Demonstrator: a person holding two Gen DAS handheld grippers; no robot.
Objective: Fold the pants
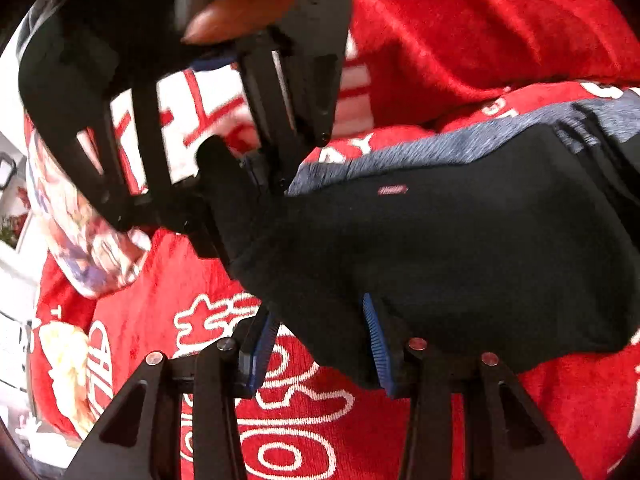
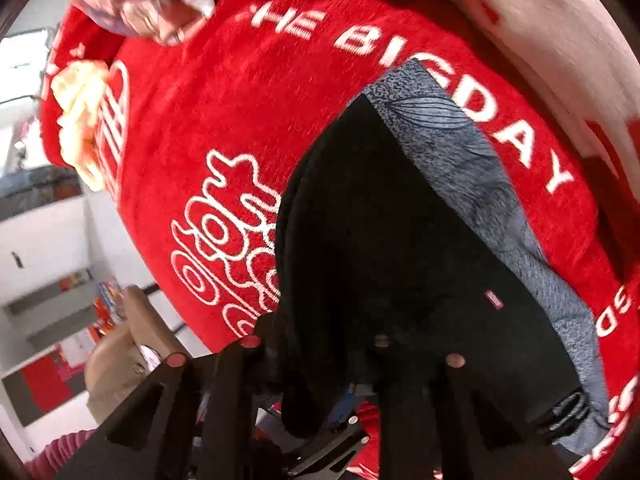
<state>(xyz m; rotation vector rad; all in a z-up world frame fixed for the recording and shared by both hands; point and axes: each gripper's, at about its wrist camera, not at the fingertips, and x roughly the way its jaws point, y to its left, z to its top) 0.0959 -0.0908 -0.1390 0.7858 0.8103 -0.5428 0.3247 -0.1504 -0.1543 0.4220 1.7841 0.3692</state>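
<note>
Dark pants (image 1: 460, 248) with a grey patterned side panel lie bunched on a red blanket (image 1: 312, 420) printed with white lettering. The left gripper (image 1: 320, 344) is clamped on a fold of the dark cloth between its blue pads, while the right gripper (image 1: 256, 176), held by a hand (image 1: 240, 12), bites the same edge a little further along, its jaws drawn in on the fabric. The likely trouble is that either thin bite slips as the edge is carried over, or the blanket's pile drags the lower layer, leaving the fold crooked and bunched.
</note>
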